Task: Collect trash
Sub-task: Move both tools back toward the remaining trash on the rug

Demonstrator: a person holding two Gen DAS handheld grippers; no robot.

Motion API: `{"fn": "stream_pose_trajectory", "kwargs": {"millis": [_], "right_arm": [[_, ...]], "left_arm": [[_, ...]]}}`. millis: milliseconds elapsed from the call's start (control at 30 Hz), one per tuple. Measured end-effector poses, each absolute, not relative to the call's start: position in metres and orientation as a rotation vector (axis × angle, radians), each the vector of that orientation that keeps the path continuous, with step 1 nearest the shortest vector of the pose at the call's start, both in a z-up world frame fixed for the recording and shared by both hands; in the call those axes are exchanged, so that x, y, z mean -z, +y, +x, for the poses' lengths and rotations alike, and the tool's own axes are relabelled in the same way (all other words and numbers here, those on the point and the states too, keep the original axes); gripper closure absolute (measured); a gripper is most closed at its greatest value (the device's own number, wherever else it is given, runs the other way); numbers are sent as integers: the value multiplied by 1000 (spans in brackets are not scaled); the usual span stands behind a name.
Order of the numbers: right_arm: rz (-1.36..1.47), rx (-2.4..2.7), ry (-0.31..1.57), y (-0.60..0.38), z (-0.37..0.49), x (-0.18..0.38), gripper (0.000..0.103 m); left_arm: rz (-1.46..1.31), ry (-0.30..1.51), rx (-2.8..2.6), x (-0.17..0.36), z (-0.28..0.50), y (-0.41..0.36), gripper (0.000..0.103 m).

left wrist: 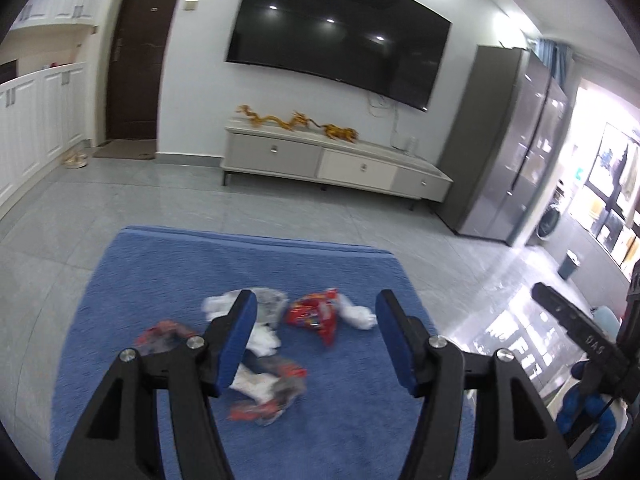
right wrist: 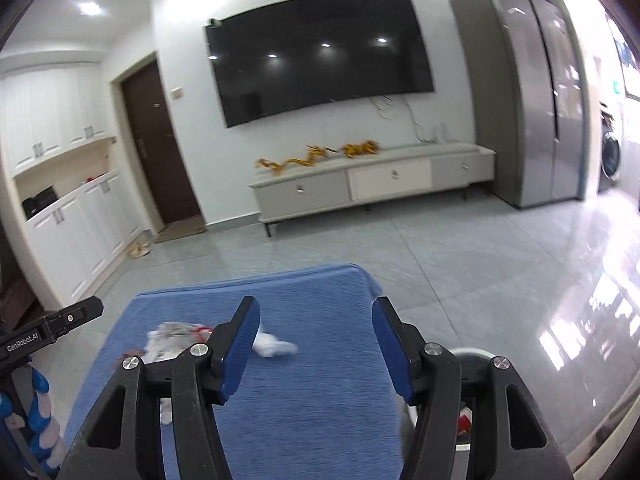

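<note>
Claws, two, both empty. Left claw [left wrist: 316, 308]: blue pads spread wide apart, hovering above the trash, touching nothing. Right claw [right wrist: 316, 314]: pads likewise wide apart, over bare cloth.

Trash: loose cluster on a blue-covered surface [left wrist: 160, 272]. Red snack wrapper [left wrist: 316, 314] between the left pads in view; white crumpled tissue [left wrist: 360, 316] just beside it; a second red wrapper [left wrist: 164, 332] to the left; mixed wrappers and tissue [left wrist: 264, 388] nearer the camera. From the right wrist view, one white tissue wad [right wrist: 276, 346] lies just beside the left pad.

Receptacle: pale rim [right wrist: 472, 354] behind the right claw, probably a bin; contents unclear.

Surroundings: tiled floor [left wrist: 240, 208], TV cabinet [left wrist: 332, 160], wall television [left wrist: 340, 36].

Risks: wrappers are thin and flat, so pads may pinch the cloth along with them. Light tissue could slip from a shallow grip. Pieces overlap; lifting one may drag neighbours off the edge.
</note>
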State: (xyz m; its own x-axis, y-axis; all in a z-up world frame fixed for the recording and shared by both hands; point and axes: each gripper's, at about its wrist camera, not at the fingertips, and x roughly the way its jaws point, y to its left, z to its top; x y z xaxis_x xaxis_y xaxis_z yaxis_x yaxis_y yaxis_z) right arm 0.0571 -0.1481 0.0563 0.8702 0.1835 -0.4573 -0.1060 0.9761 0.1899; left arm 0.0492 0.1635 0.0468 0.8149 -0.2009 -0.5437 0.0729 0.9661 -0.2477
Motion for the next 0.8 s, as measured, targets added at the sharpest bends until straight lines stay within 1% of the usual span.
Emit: {"fn": "stream_pose_trajectory", "kwargs": {"millis": [100, 267, 500, 567, 800], "right_arm": [[141, -188, 471, -131, 52, -65, 44], [112, -237, 447, -112, 46, -73, 44], [95, -270, 426, -109, 40, -76, 43], [99, -276, 423, -115, 37, -74, 40], [93, -273, 445, -119, 33, -64, 40]], "left_arm": [[-254, 587, 90, -45, 30, 200, 43], [-285, 559, 17, -43, -1, 240, 43], [-297, 550, -56, -41, -23, 257, 43], [-306, 555, -68, -38, -25, 261, 42], [-329, 587, -73, -21, -29, 263, 41]]}}
